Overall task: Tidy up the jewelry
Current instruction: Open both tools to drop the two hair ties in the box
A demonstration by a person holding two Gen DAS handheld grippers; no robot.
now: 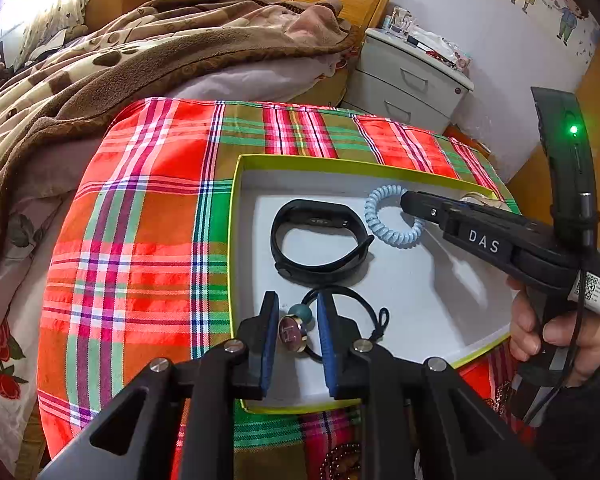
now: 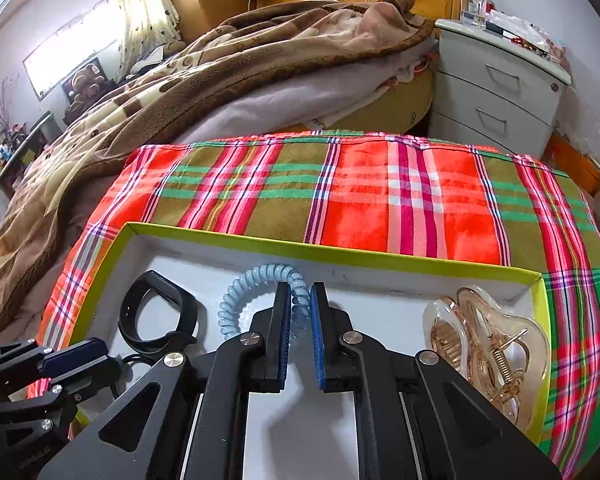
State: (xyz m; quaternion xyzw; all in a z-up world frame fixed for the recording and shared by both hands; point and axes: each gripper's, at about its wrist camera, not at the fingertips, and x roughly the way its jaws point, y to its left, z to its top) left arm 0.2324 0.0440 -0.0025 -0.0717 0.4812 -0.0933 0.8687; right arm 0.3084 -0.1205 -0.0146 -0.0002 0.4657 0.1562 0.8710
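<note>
Jewelry sits in the tray (image 1: 236, 240): right gripper (image 2: 300, 304) pinches the blue coil band (image 2: 236, 304); left gripper (image 1: 298, 312), released, straddles the charm cord (image 1: 296, 326). Lower gently before letting go.

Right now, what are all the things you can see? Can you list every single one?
Box: one, white inside, yellow-green rim, on the plaid cloth.
Plaid cloth: one, red, green and olive, under the box.
Wristband: one, black, lying in the box.
Coil hair tie: one, light blue, in the box, between the right gripper's pads.
Cord bracelet: one, black with a teal bead and round charm, in the box.
Hair claw clip: one, clear amber, in the box's far right corner.
Blanket: one, brown, on the bed.
Nightstand: one, pale grey, beside the bed.
Left gripper: black, blue pads, around the charm.
Right gripper: black, closed on the coil.
Hand: one, holding the right gripper's handle.
</note>
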